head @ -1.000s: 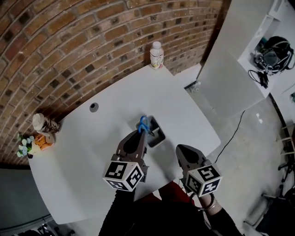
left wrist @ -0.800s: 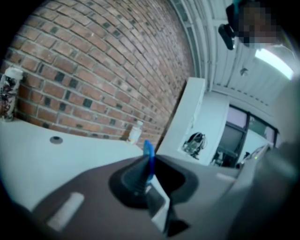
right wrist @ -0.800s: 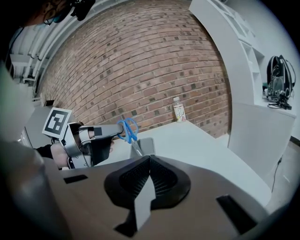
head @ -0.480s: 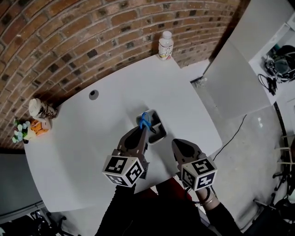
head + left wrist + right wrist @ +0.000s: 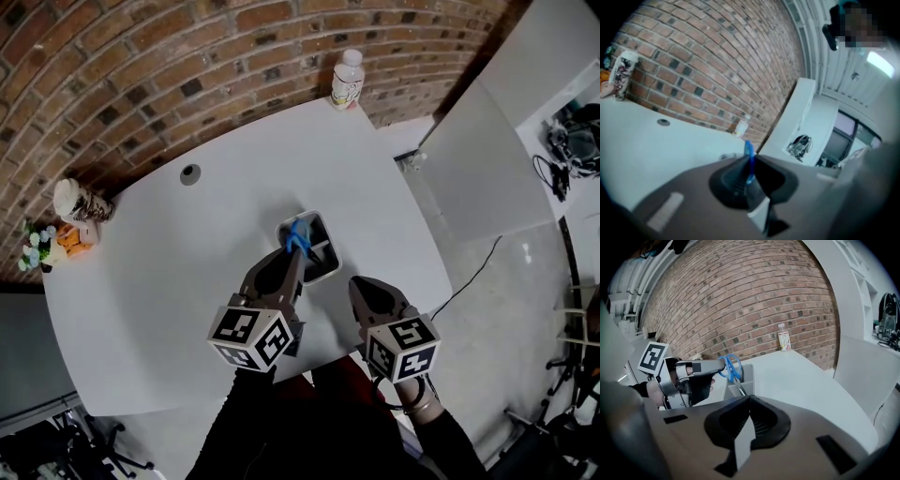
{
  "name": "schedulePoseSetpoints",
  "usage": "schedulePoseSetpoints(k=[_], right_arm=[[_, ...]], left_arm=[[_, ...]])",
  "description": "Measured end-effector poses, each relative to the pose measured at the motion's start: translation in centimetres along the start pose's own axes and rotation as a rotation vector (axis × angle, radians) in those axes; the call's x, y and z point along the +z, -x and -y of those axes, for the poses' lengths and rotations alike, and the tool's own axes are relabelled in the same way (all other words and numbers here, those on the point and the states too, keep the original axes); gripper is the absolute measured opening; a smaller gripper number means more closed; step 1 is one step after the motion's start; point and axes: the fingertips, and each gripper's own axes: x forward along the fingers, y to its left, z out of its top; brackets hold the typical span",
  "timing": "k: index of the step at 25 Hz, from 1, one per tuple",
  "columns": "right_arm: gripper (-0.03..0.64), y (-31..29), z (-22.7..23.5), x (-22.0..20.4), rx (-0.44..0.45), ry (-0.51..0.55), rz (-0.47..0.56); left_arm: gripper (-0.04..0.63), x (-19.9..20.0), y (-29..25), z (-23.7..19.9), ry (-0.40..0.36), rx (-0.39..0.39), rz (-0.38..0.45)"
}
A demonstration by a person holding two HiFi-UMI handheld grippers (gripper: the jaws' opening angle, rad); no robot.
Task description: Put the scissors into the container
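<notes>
Scissors [image 5: 298, 235] hang over the container [image 5: 328, 268], pinched by our left gripper [image 5: 295, 251]; next we likely lower, then release

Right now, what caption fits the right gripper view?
Left gripper holds blue scissors, blades down, at the container on a white table.

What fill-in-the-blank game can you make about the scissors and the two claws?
The left claw is shut on the scissors, whose handles are ____.
Over the container, the scissors' blades point ____.
The right claw is shut and holds ____.
The bottle stands at the table's far edge by the ____ wall.
Missing words: blue; down; nothing; brick.
</notes>
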Motion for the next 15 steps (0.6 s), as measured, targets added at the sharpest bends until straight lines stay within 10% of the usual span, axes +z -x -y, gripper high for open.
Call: schedulePoseSetpoints(k=[15], right_arm=[[0.009,0.2,-0.2,-0.8,-0.007,-0.007,-0.013]], left_arm=[[0.035,-0.6,0.2,-2.0,0.042,0.048,-0.025]])
